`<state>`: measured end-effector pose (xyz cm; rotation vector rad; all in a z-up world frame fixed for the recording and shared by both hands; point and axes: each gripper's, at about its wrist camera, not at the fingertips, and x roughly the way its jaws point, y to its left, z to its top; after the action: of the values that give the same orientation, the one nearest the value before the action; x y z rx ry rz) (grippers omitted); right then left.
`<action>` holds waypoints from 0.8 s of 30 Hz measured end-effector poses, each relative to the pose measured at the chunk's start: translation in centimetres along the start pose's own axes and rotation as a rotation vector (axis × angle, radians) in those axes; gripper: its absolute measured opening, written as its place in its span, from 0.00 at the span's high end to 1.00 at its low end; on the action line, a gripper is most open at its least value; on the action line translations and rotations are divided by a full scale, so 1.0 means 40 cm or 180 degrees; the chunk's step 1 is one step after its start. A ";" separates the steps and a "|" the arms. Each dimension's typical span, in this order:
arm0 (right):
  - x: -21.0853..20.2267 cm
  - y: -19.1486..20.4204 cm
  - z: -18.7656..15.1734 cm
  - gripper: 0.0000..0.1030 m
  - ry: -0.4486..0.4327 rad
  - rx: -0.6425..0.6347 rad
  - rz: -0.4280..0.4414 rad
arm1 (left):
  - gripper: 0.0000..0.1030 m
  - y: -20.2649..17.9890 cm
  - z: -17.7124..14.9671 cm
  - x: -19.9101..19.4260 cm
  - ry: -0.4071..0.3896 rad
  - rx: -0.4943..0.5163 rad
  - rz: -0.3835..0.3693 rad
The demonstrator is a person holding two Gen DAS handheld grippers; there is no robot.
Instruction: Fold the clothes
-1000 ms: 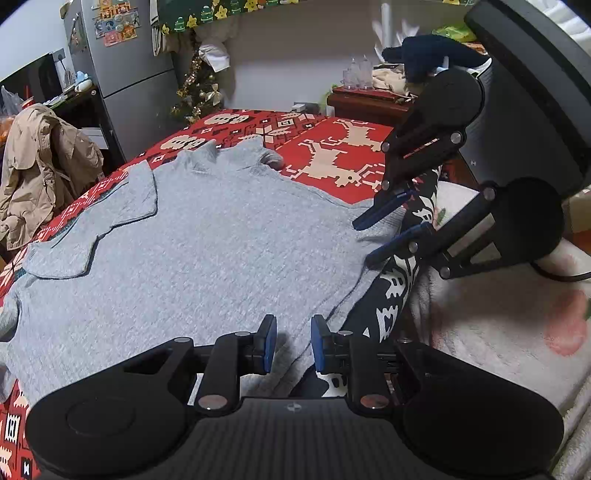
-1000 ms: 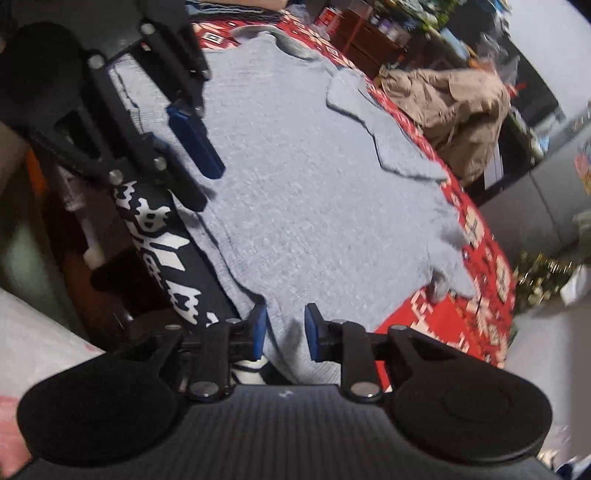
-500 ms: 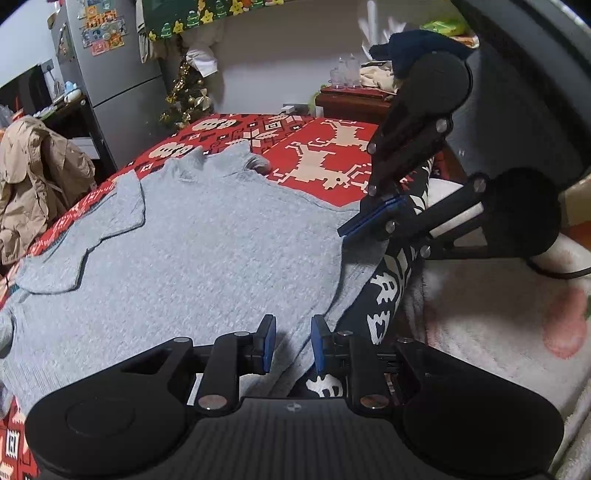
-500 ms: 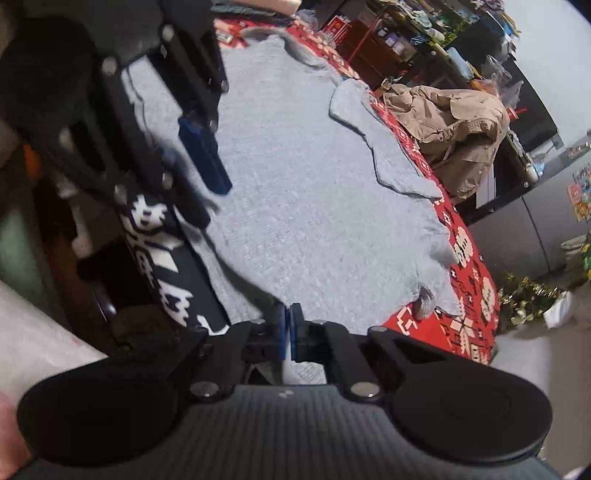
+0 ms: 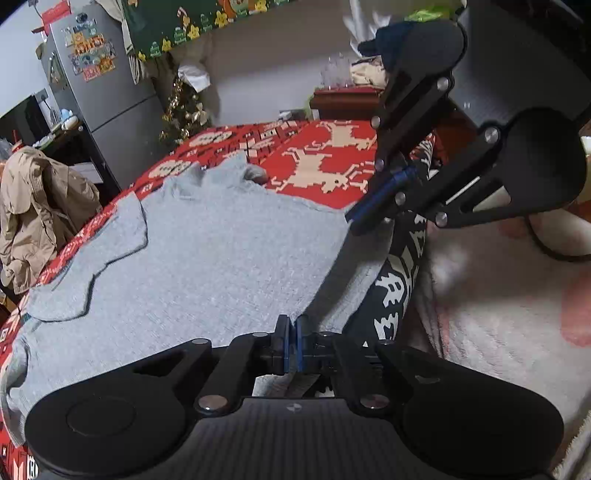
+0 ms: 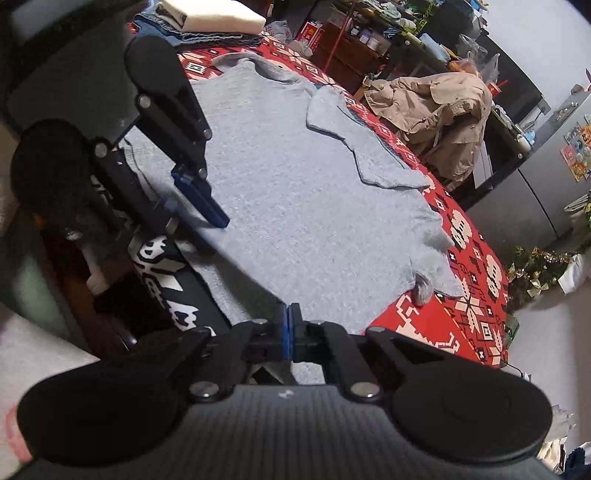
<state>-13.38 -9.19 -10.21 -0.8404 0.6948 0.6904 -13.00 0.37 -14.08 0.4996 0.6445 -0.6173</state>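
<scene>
L gripper (image 5: 291, 334) & R gripper (image 6: 289, 326) pinched tight on grey shirt (image 5: 207, 258) edge

The grey shirt (image 5: 207, 258) lies flat across the red patterned blanket (image 5: 325, 162); the space above it is open. The right gripper (image 5: 352, 219) stands over the shirt's near edge and blocks passage there for the left gripper (image 5: 291, 326). Beyond the shirt's collar, bare blanket offers free room. At the bed's far side, a tan jacket (image 6: 436, 107) is heaped just beside the edge. A refrigerator (image 5: 103, 92) and a decorated tree (image 5: 183, 114) stand past the bed's far corner. A stack of folded items (image 6: 207, 20) occupies the bed beyond the collar.
</scene>
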 end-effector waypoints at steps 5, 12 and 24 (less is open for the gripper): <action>0.002 -0.003 -0.001 1.00 0.0005 -0.0001 0.0042 | 0.97 -0.003 0.003 -0.032 -0.0118 0.0155 -0.0038; 0.026 0.015 -0.016 1.00 0.0107 -0.0027 0.0172 | 0.97 -0.027 -0.019 -0.005 0.0079 0.0360 -0.0147; 0.055 0.018 -0.040 0.98 0.0261 0.0051 0.0358 | 0.85 -0.028 -0.023 -0.009 0.0159 0.0303 -0.0245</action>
<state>-13.08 -9.61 -12.99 -0.8231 0.8252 0.7535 -14.35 0.25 -14.73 0.5826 0.6864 -0.7124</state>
